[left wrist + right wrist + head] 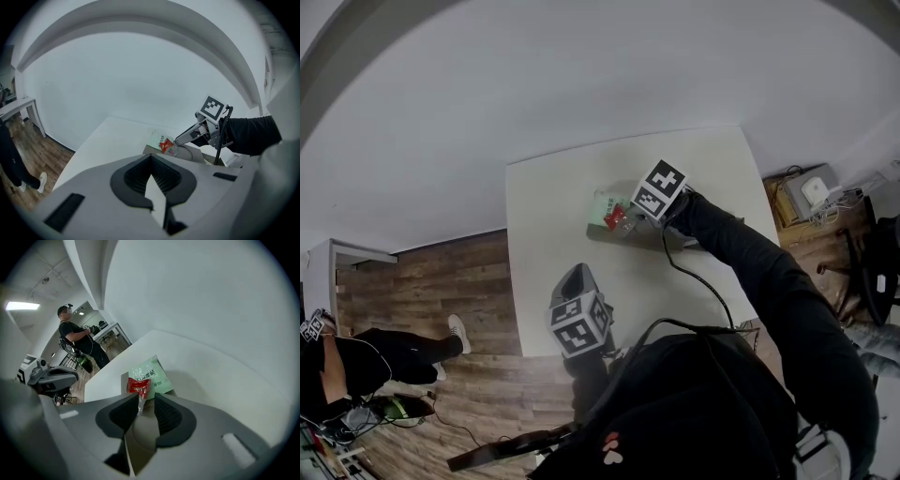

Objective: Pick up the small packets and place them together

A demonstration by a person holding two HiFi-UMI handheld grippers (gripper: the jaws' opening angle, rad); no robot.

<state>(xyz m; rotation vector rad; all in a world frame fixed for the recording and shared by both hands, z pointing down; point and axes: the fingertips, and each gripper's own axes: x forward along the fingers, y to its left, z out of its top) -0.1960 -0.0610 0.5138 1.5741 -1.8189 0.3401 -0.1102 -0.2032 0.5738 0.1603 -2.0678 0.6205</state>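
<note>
Your left gripper [150, 157] sits closest, over the near edge of the tabletop [108, 140], fingers [136, 177] together with nothing between them. Your right gripper [146, 398] is further out and pitched down at the packets, fingers [121, 414] apart, with the clear tail of the red packet [139, 386] in the gap, close to one pad and clear of the other. That red packet lies on the green packet [151, 376], both toward the middle of the tabletop.
</note>
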